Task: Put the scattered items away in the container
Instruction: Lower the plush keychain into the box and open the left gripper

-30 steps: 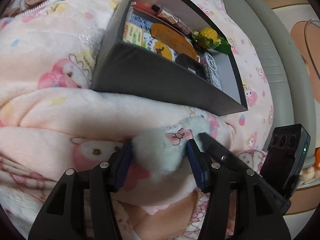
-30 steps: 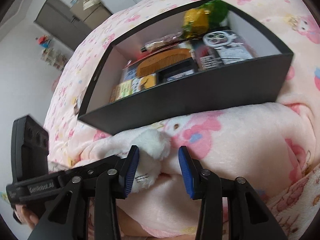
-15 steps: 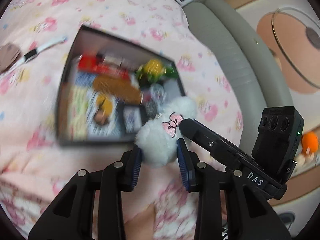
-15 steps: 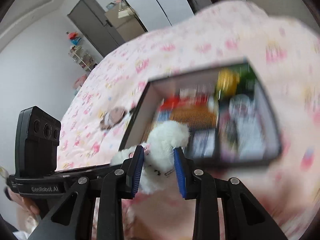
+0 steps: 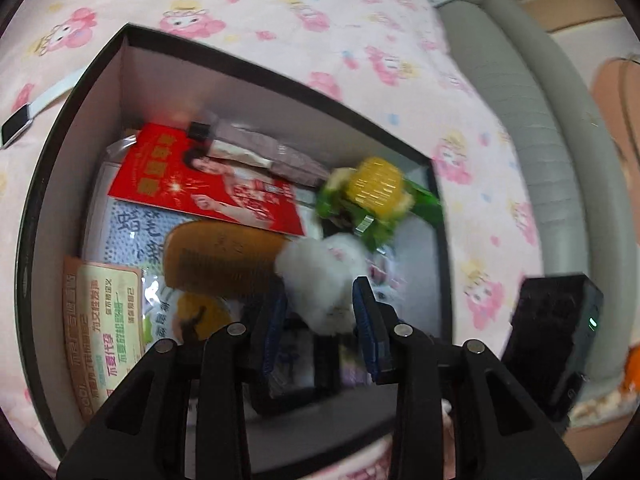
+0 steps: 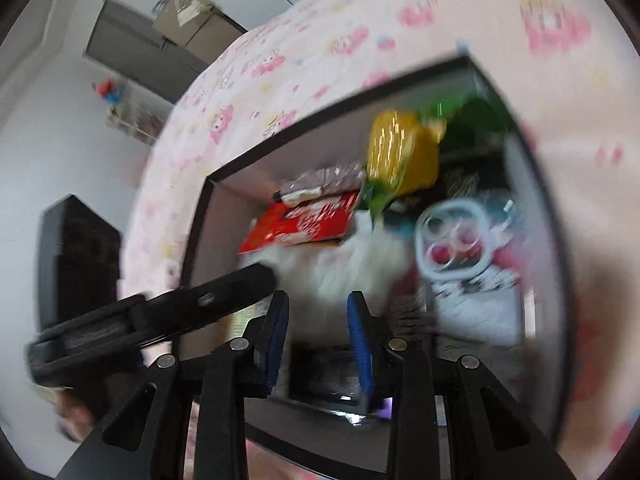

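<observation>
Both grippers hold one white plush toy (image 5: 322, 280) over the open black box (image 5: 52, 160). My left gripper (image 5: 320, 312) is shut on the toy from one side. My right gripper (image 6: 318, 320) is shut on the same toy (image 6: 352, 264) from the other side; this view is blurred. The box holds a red card (image 5: 200, 184), a brown comb (image 5: 224, 260), a yellow and green packet (image 5: 376, 192), paper leaflets (image 5: 104, 320) and a round clear case (image 6: 452, 240). The toy hangs just above these things.
The box (image 6: 208, 216) sits on a pink cartoon-print blanket (image 5: 320, 20). A white-strapped watch (image 5: 24, 120) lies left of the box. A grey padded bed edge (image 5: 532, 120) runs along the right. A dark cabinet and a white wall show in the right wrist view.
Both grippers lifted the plush toy off the blanket and carried it forward over the box. The box now fills both views from above.
</observation>
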Demonstrator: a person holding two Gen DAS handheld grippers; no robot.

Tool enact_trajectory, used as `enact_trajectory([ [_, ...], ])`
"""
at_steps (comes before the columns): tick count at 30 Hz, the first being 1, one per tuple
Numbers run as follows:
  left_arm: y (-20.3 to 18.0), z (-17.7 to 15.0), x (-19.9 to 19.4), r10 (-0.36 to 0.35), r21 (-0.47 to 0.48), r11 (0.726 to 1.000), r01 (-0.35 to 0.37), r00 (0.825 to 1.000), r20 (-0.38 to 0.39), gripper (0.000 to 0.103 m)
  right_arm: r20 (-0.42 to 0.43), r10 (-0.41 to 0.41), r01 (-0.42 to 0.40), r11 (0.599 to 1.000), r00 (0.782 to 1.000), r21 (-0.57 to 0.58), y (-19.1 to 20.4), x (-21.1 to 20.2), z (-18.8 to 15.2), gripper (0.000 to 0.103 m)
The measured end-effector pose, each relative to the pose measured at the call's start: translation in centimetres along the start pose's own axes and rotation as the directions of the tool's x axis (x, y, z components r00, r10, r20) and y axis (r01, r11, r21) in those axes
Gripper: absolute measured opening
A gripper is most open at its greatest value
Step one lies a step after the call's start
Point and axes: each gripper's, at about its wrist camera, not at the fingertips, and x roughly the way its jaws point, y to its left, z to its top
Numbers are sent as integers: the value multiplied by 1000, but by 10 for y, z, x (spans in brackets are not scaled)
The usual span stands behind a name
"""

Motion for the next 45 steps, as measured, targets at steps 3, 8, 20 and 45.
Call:
enact_trajectory([
  [3,-5,-3,1,3,33,999,-3,1000,1,33,77,-160,163,986,984,-36,2,-12,1,27],
  [8,-6,-15,-22,95,48,994,-100,990,108,33,212,-204,207,978,956,8,3,-48,-5,27],
  [20,-21,-11,29,168,128,978,-166,986,-10,33,167,-361,364,931,918,11,-4,-37,-7,28],
  [45,-64,-74,-57,168,400,886,-235,966,196,32,398,-460,502,865,793,-2,65,-74,-73,35],
])
